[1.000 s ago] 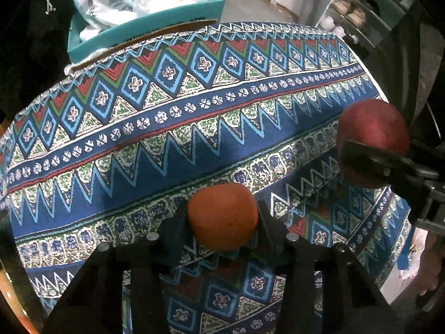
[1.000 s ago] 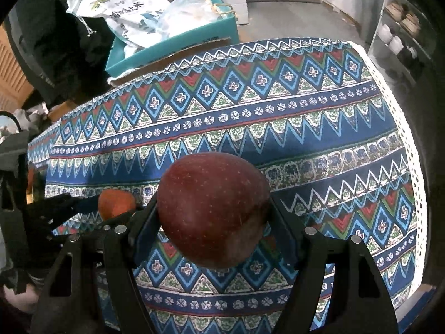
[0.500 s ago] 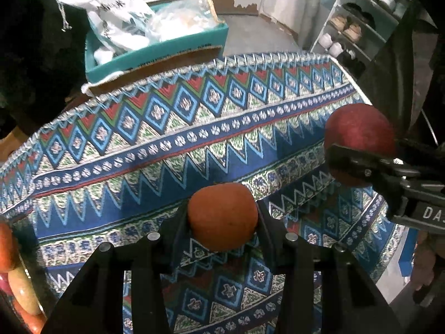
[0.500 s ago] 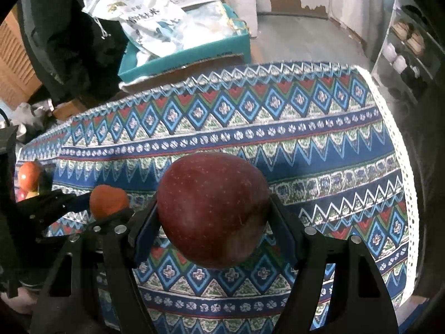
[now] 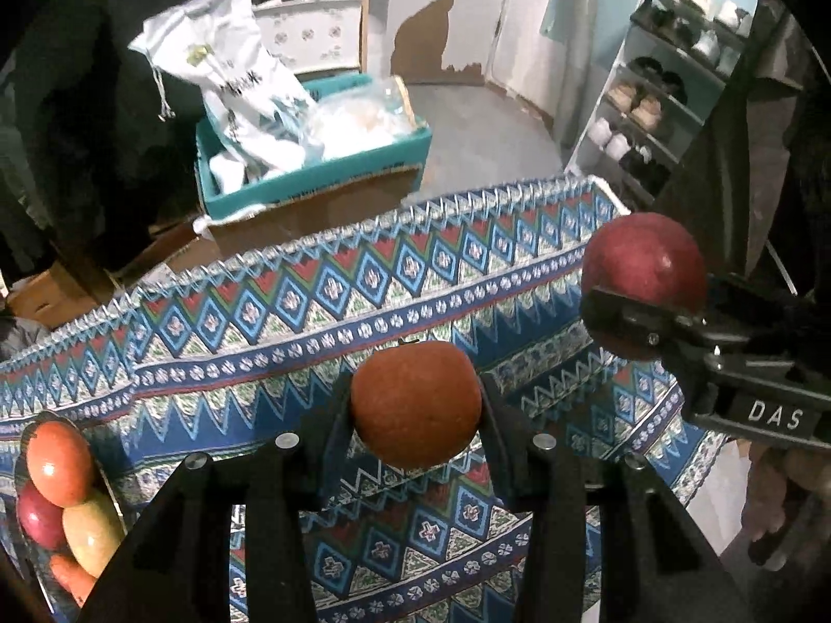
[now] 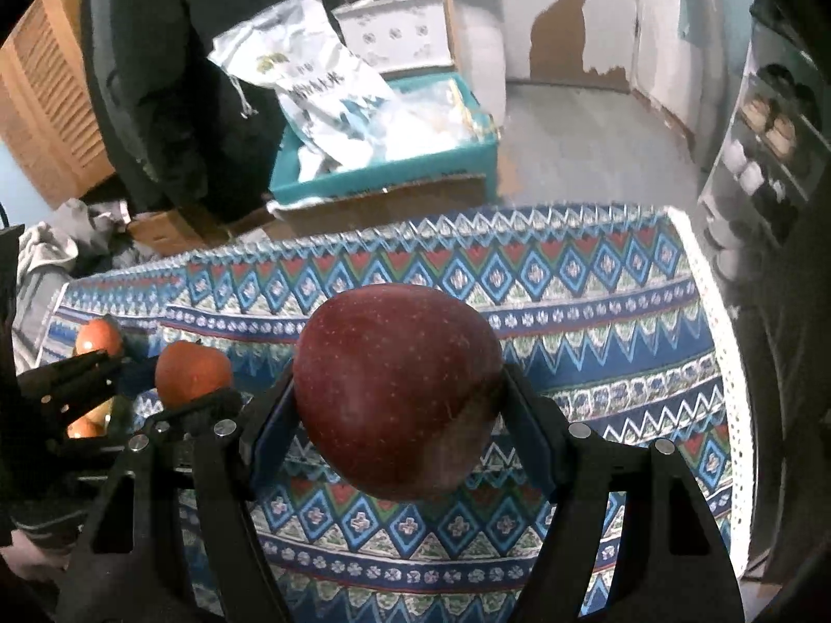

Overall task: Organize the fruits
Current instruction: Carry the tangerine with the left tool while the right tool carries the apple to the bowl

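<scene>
**Both grippers loaded above the table**

Left gripper [image 5: 415,405] clamps a round orange-red fruit [image 5: 415,402]; right gripper [image 6: 397,394] grips a big dark-red apple [image 6: 394,389] (both off the cloth). Patterned blue tablecloth [image 5: 259,342] below; fruit pile [image 5: 59,488] at eight o'clock.

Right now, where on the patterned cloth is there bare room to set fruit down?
The patterned cloth is bare from its fringed far edge to the right edge. Crowded only at the left, where the fruit pile sits. Orange fruit and red apple are both held above it.
</scene>
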The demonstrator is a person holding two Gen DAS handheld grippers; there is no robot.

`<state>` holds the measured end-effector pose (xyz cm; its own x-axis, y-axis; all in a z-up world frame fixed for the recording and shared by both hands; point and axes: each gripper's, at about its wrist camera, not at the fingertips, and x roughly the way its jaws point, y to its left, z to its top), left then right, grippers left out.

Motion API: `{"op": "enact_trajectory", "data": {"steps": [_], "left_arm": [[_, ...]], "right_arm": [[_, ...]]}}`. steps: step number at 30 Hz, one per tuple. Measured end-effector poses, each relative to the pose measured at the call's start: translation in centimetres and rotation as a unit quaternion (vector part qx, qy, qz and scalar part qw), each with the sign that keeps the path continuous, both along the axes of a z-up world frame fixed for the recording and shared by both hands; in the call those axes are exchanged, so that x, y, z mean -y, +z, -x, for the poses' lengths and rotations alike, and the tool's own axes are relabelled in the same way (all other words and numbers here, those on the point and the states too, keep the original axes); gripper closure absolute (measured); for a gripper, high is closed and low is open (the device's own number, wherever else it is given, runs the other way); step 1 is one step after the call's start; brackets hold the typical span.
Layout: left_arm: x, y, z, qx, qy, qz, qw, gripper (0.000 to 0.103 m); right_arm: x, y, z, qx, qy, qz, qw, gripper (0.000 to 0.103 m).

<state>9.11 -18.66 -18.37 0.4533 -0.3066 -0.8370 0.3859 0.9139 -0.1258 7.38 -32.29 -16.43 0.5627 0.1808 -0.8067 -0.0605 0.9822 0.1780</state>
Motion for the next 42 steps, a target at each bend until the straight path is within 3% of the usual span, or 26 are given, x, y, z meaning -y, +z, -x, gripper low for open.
{"op": "enact_trajectory", "data": {"steps": [25, 42], "left_arm": [[-6.4, 10.1, 3.8, 0.105, 0.048, 0.062, 0.9914, 0.057], [-14.1, 12.8, 6.6, 0.137, 0.103, 0.072, 0.9827, 0.057]], "right_arm": [[-6.1, 9.5, 2.5, 0.102, 0.062, -0.009, 0.993, 0.030], [-13.2, 12.4, 3.0, 0.129, 0.130, -0.012, 0.983, 0.030]]}}
